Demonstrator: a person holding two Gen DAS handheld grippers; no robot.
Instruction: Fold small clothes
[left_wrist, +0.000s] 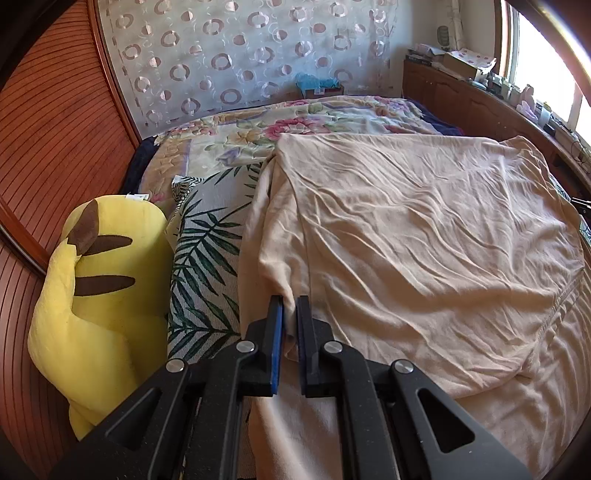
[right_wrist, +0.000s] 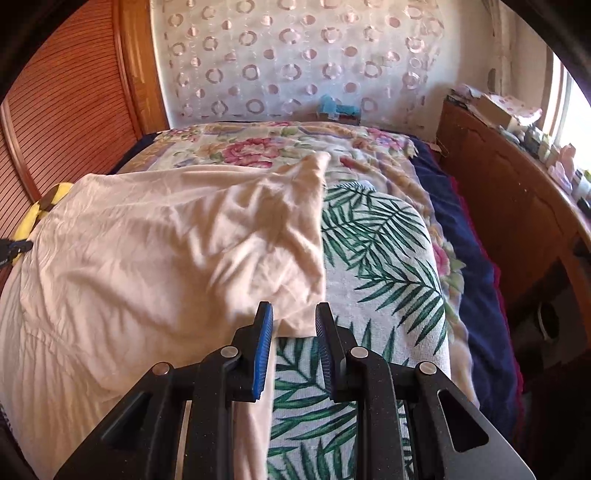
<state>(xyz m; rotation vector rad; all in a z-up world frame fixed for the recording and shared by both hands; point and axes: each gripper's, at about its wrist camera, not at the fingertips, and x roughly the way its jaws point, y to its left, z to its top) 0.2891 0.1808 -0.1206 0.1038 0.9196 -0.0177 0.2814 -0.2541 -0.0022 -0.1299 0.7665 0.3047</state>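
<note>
Garment (left_wrist: 406, 240): cream-coloured, wrinkled, spread over leaf-print cover (right_wrist: 373, 266) on bed (left_wrist: 258, 125), filling 12 to 3 o'clock of left wrist view and 9 to 12 o'clock of right wrist view.

Left gripper (left_wrist: 290, 306): fingers narrow, pinching a cream fold at garment's left edge.

Right gripper (right_wrist: 294, 314): fingers apart, garment's near corner lying between them, not yet clamped.

Step in hand, by judgement: securing both near corners ahead of a first fold. Left side gripped; right side awaiting closure.

Next move, by judgement:
- Close right fingers on corner, catching all layers.
- Lift both corners evenly.
- Carry toward 12 o'clock, keeping fabric taut to limit creasing.

Hidden or unclear:
- Garment type not determinable; no neckline in view.
- Stitched hem (left_wrist: 561, 291) at 3 o'clock, cut off by frame edge.
- Near portion of garment covered by gripper bodies in both views.
- Layer count within left pinch not discernible.
- Yellow plush toy (left_wrist: 99, 295) at 9 o'clock, beside garment, contact not confirmable.
</note>
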